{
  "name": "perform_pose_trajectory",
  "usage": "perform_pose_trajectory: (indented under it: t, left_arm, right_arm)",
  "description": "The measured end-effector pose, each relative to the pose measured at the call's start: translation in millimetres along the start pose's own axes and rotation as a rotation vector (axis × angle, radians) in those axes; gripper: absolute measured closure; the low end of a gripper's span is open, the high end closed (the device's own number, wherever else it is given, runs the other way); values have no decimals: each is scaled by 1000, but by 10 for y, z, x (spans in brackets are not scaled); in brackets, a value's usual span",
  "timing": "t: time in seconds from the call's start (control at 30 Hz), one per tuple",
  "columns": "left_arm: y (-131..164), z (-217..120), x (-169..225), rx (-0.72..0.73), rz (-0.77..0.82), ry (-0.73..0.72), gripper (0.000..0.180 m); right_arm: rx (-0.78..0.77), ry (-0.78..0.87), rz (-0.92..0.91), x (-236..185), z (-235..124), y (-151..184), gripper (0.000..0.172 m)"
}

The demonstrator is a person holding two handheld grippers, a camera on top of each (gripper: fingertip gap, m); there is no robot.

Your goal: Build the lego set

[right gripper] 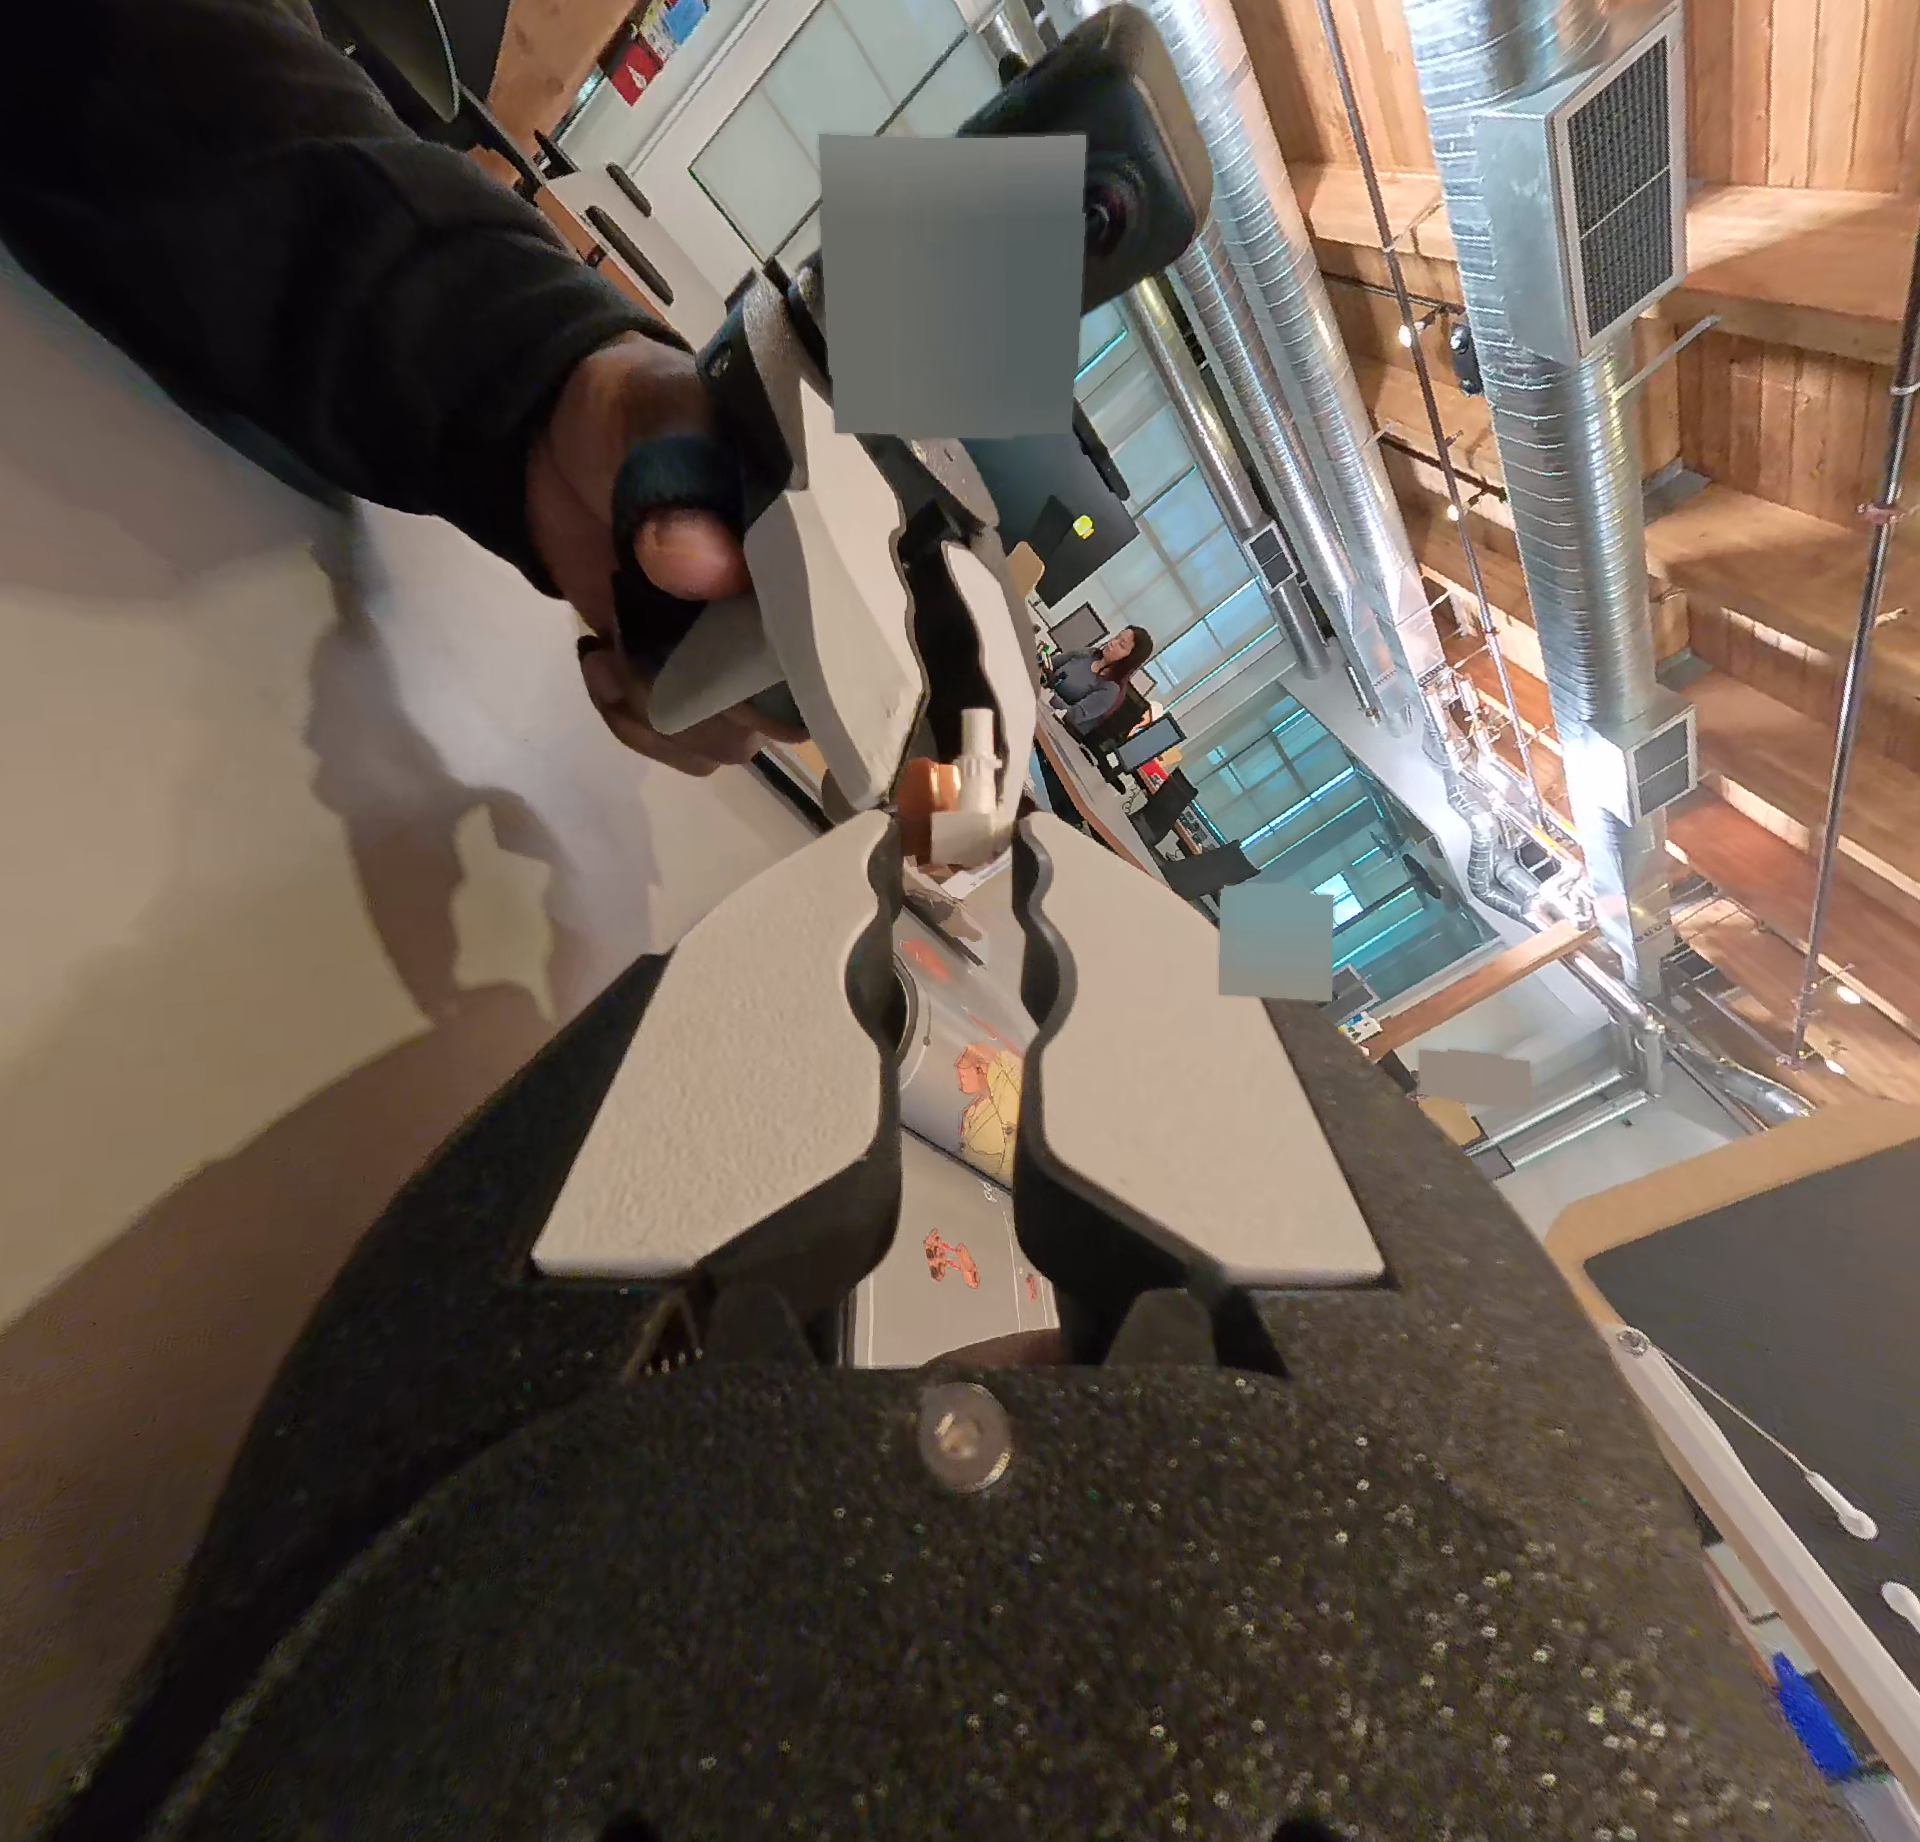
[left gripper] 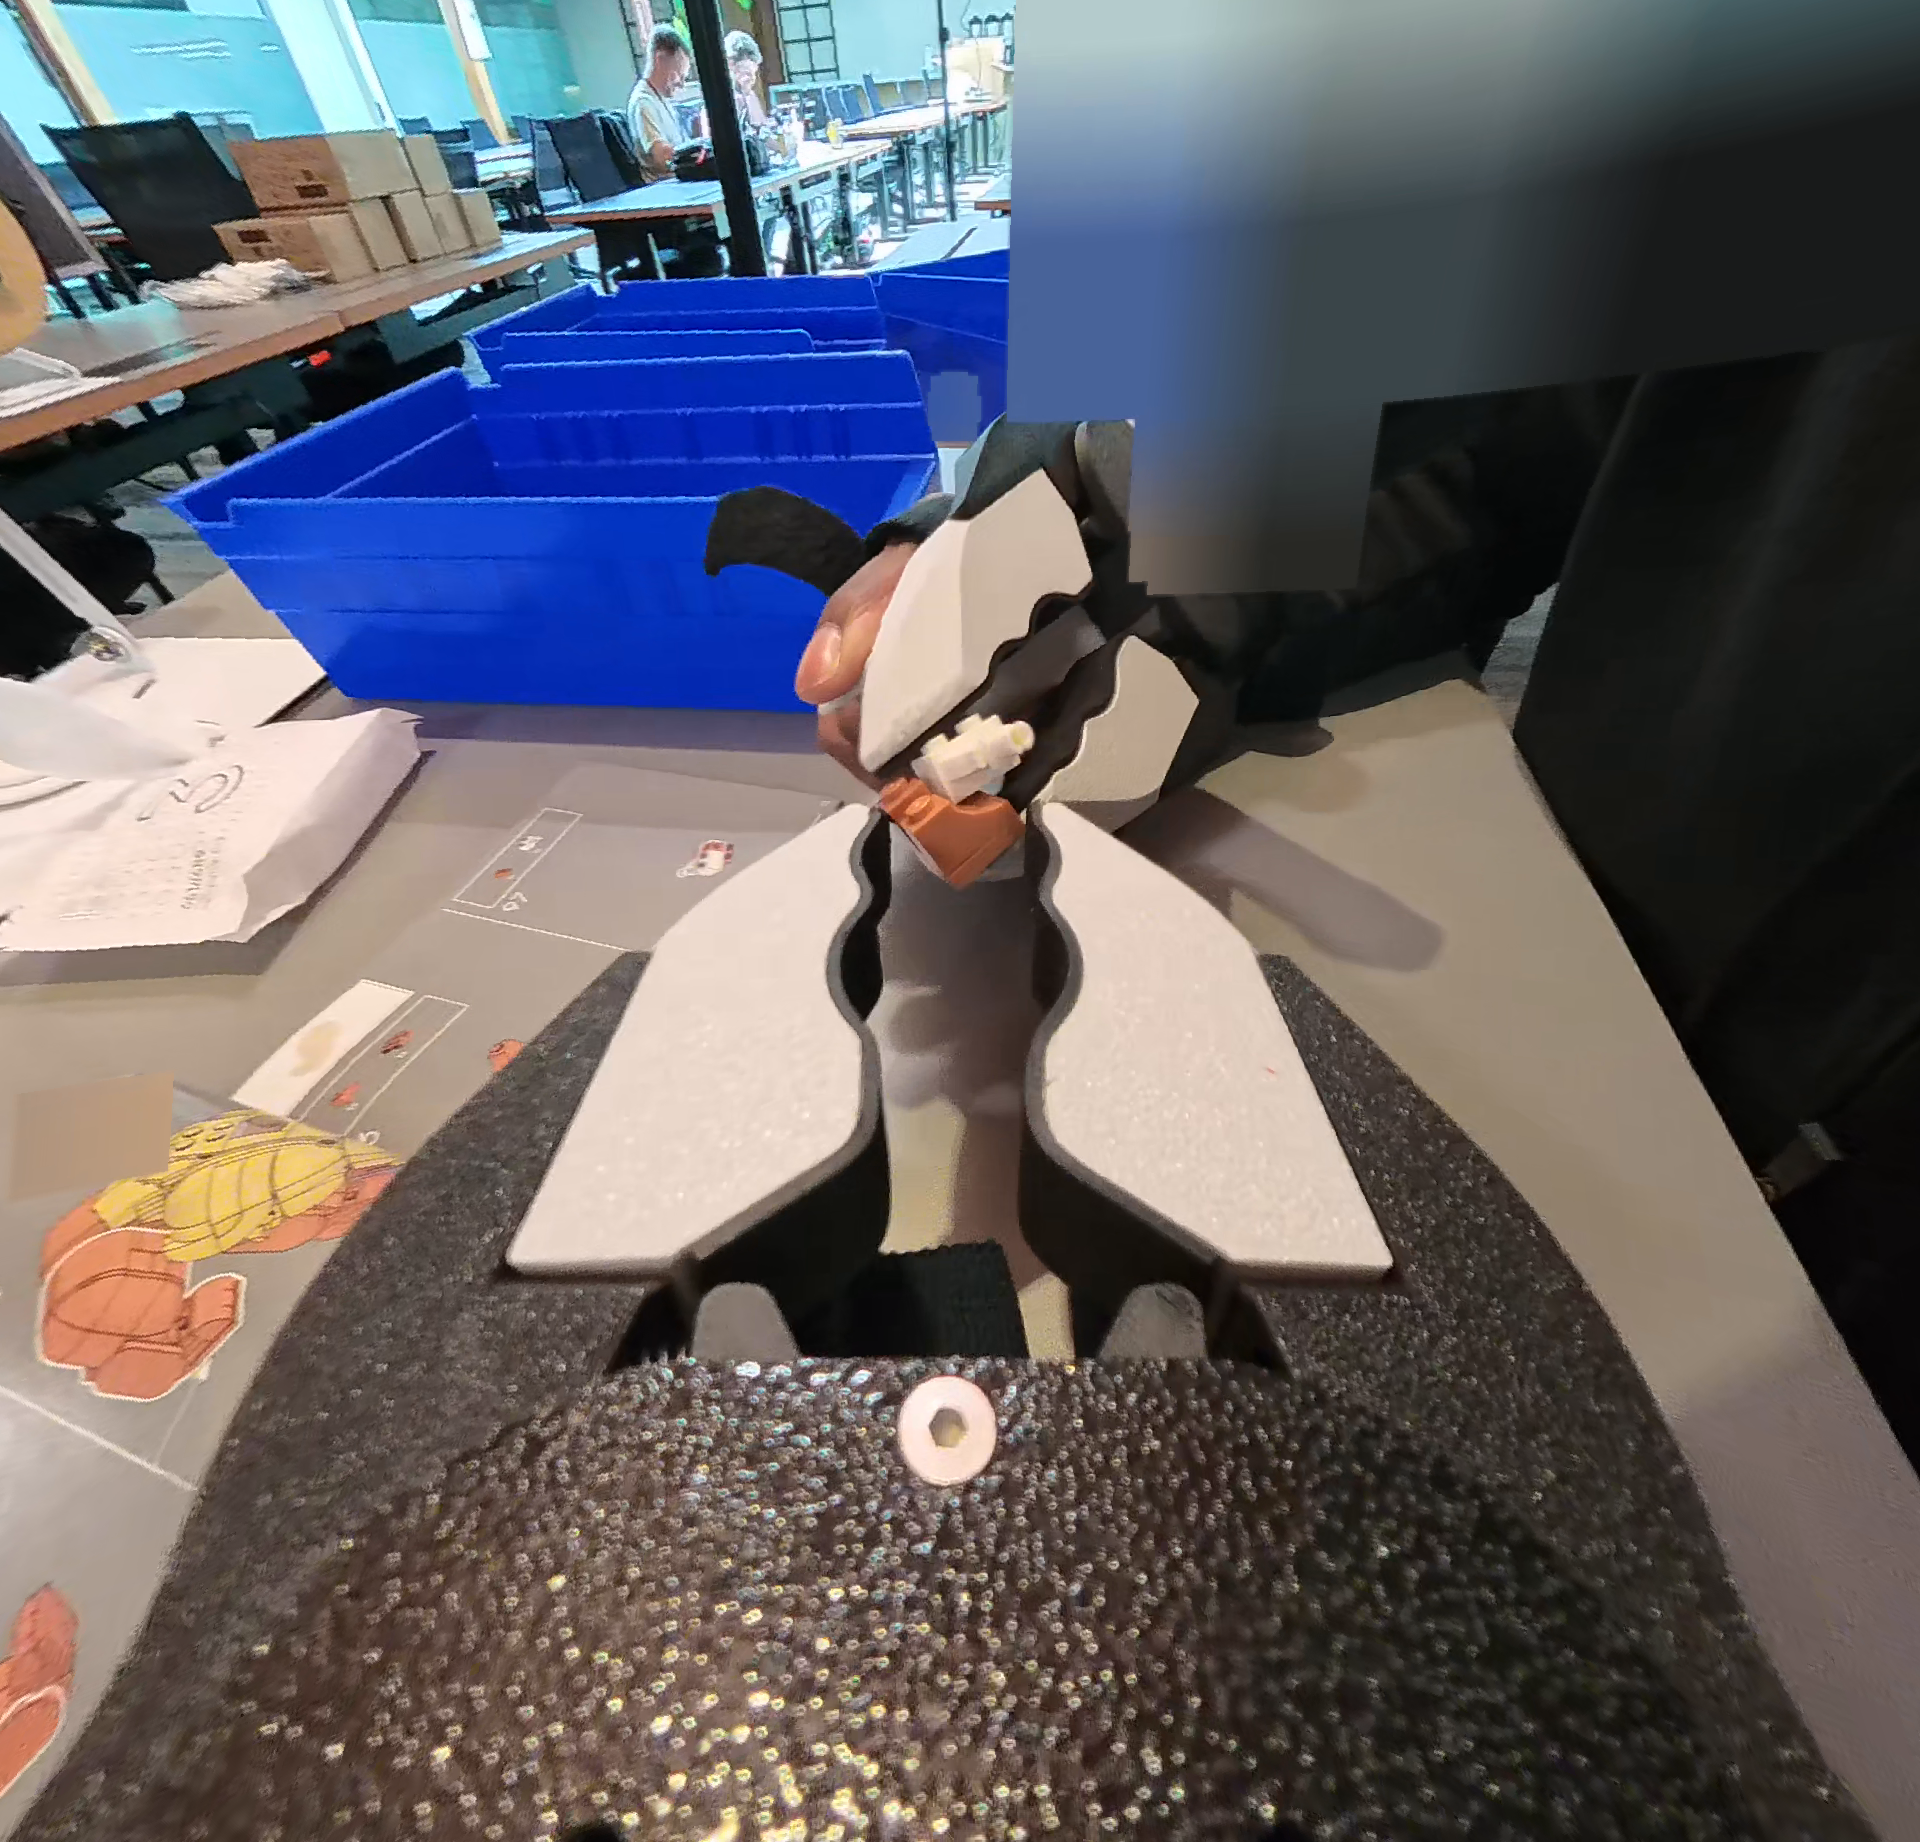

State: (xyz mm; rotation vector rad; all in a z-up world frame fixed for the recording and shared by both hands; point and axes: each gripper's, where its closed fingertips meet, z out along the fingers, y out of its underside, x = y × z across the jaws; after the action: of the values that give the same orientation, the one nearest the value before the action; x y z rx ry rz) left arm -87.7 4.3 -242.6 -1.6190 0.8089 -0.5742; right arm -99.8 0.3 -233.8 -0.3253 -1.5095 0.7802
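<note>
In the left wrist view my left gripper (left gripper: 961, 826) is shut on a small orange-brown brick (left gripper: 956, 842), which spans the gap between its two pads above the grey table (left gripper: 1351, 1013). My right gripper (left gripper: 966, 779) comes in from the upper right, held by a hand, and is shut on a small white piece (left gripper: 977, 753) that rests against the top of the brown brick. In the right wrist view my right gripper (right gripper: 954, 838) has the white piece (right gripper: 971, 826) at its tips. The left gripper (right gripper: 935, 800) meets it from above with the brown brick (right gripper: 925, 790).
Stacked blue bins (left gripper: 582, 545) stand behind the grippers. White paper sheets (left gripper: 187, 836) lie at the left. A printed mat with brick pictures (left gripper: 208, 1262) covers the near left table. A person's dark sleeve (left gripper: 1455, 629) crosses the right side. Less than 4 cm separates the two grippers' tips.
</note>
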Motion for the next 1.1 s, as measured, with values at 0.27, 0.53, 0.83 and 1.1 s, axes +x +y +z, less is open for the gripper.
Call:
perform_pose_trajectory:
  t: [0.27, 0.53, 0.83, 1.1]
  left_arm:
    - [14, 8, -30, -38, 80, -63, 157]
    - [44, 13, -41, -42, 45, -52, 157]
    - [146, 39, -45, -90, -7, -37, 158]
    - [155, 19, -71, -80, 13, -34, 157]
  right_arm:
    - [-29, 5, -22, 5, 1, 49, 153]
    - [-47, -19, 0, -13, 6, 85, 153]
    - [-80, -105, 37, -90, -2, 165, 153]
    - [-75, -147, 209, -87, 17, 195, 153]
